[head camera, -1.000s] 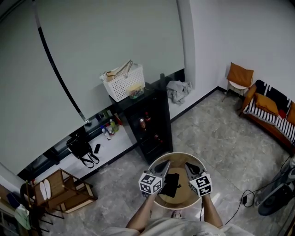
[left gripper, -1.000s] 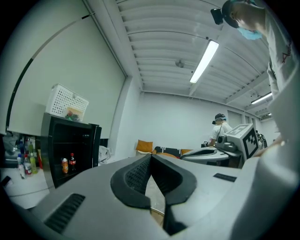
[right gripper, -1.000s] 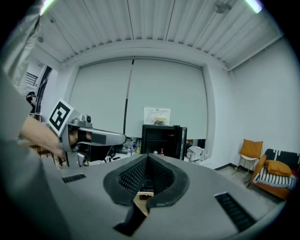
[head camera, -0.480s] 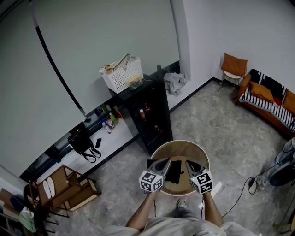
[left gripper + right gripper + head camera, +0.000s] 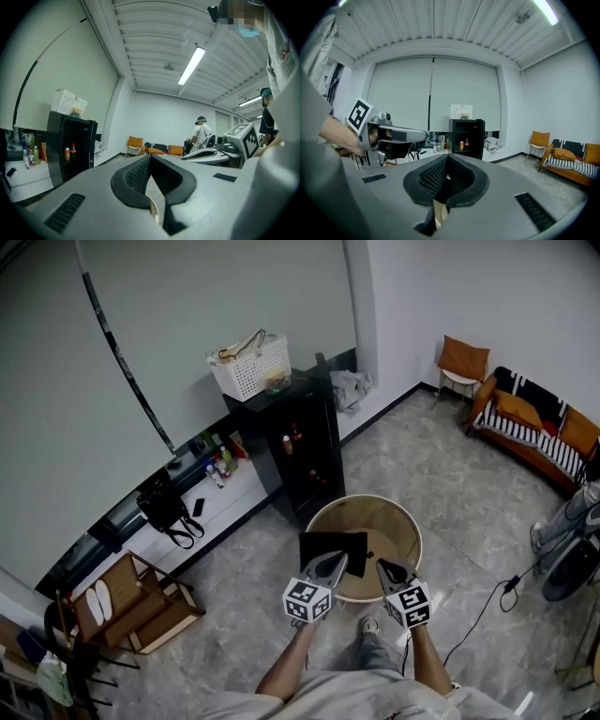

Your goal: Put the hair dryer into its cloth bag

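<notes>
Head view: flat black cloth bag (image 5: 332, 547) on round table (image 5: 396, 529); left gripper (image 5: 338, 562), right gripper (image 5: 381, 566) fingers pressed together.

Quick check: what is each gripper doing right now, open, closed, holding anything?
Left gripper: jaws closed, nothing between them.
Right gripper: jaws closed, nothing between them.

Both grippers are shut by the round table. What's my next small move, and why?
Probably open the left gripper and lower it toward the black cloth piece lying on the round table. It and the right gripper are both shut and empty, held over the table's near edge, so nothing can be gripped until the jaws part.
</notes>
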Demonstrator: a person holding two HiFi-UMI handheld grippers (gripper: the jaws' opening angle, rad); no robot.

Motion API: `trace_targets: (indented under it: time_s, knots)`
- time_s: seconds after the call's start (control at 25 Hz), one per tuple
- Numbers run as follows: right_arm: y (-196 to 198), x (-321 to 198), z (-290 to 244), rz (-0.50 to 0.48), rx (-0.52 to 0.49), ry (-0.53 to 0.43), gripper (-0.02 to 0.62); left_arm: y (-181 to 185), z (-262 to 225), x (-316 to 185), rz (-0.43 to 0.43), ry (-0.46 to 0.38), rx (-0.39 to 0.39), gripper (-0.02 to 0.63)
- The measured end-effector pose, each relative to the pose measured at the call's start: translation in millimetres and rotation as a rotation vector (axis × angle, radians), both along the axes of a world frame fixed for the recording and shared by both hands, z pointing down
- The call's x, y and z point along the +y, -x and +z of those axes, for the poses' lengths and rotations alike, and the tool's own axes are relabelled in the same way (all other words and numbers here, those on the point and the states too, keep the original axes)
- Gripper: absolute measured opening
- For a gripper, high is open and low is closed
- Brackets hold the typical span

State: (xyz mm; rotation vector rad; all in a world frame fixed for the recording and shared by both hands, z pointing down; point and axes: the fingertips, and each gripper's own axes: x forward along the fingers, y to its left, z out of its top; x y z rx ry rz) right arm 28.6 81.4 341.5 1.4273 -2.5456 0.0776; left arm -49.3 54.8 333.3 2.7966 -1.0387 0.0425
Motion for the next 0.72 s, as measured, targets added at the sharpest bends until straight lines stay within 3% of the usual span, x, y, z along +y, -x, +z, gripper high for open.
trace_targets:
  time_s: [0.72]
  knots:
    - [22,120,-16,0.041,-0.004,-0.044,0.028,17,1,133,0.034,-0.014,0.019,0.029]
